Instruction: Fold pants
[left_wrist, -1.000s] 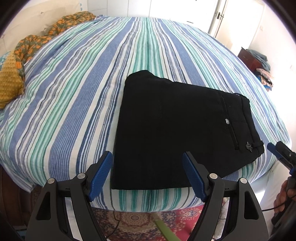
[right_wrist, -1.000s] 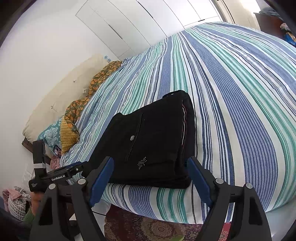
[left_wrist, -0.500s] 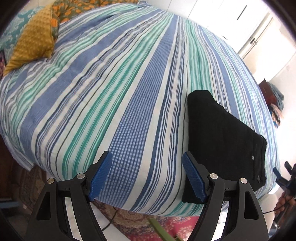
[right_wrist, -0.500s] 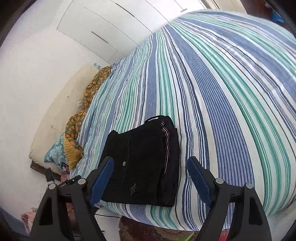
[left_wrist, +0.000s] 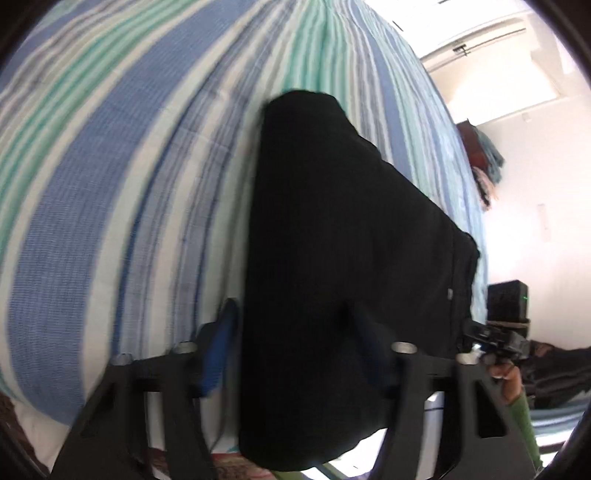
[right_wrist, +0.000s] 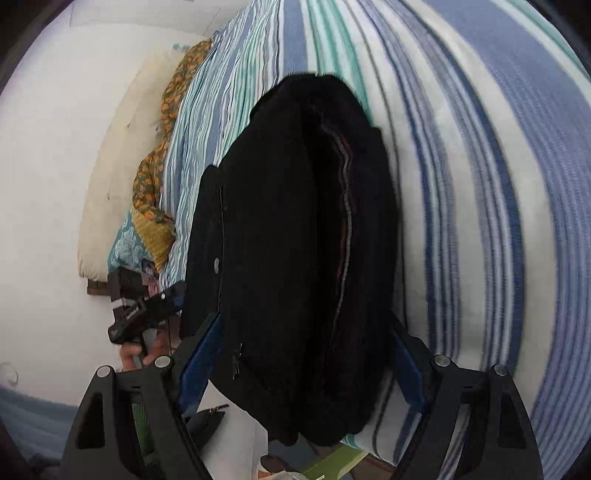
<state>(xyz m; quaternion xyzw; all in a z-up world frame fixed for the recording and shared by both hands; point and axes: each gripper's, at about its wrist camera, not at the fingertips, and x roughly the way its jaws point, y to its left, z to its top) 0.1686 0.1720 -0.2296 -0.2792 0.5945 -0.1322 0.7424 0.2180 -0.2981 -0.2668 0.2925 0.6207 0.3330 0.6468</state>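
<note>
Pants (left_wrist: 332, 240), black and already folded down to a thick rectangular bundle, are seen lying on the striped bedspread (left_wrist: 110, 184) at the near edge of the bed, their near end hanging slightly over that edge. In the right wrist view the stacked layers and a thin reddish seam line are shown along the bundle's side, with a small button and a metal ornament near its left face. The left gripper (left_wrist: 291, 354) is placed at one near corner of the pants, its jaws closing with the cloth between them; whether the pads already press on the fabric cannot be told, since the far finger is lost against the black cloth. The right gripper (right_wrist: 299, 354) is set astride the other end of the pants, its jaws standing wide on either side of the bundle without pinching it. A patterned orange cloth (right_wrist: 159, 177) and a cream pillow (right_wrist: 107, 177) are seen well beyond the pants toward the head of the bed. The step in hand is judged to be the taking hold of the bundle's near edge at both corners, for a last fold or a lift. For the next move, all layers would need to be caught together by both grippers, and the two sides raised evenly so that the stack is not splayed.
</note>
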